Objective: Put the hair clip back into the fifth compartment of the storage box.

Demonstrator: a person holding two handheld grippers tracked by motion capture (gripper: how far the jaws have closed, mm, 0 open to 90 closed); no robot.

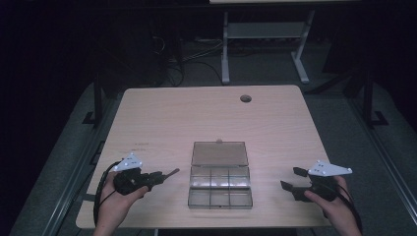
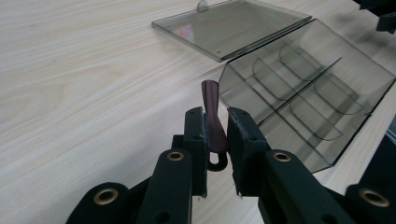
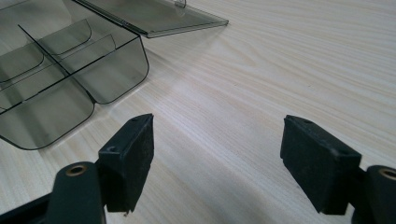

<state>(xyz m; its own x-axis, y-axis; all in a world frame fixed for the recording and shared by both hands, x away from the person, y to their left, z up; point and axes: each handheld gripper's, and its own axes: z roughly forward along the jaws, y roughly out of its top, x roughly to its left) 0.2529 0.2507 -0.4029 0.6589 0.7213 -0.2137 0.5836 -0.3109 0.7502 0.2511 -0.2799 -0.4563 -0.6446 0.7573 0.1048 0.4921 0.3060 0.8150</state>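
A clear plastic compartment box point(image 1: 220, 189) lies open at the table's front middle, its lid point(image 1: 219, 153) folded flat behind it. My left gripper point(image 1: 164, 175) is left of the box, shut on a thin dark maroon strip point(image 2: 212, 112) that sticks out past its pads point(image 2: 196, 130) toward the box point(image 2: 308, 93). The strip ends in a small black hook below the pads. My right gripper point(image 1: 290, 178) sits right of the box, open, with bare table between its pads point(image 3: 133, 151). In the right gripper view the box point(image 3: 70, 70) lies at upper left with its divided, empty compartments.
A round cable hole point(image 1: 245, 98) sits near the table's far edge. Beyond the light wooden table point(image 1: 206, 118) stand another table's white legs point(image 1: 225, 49) and floor cables. The person's hands point(image 1: 115, 206) come in at the front corners.
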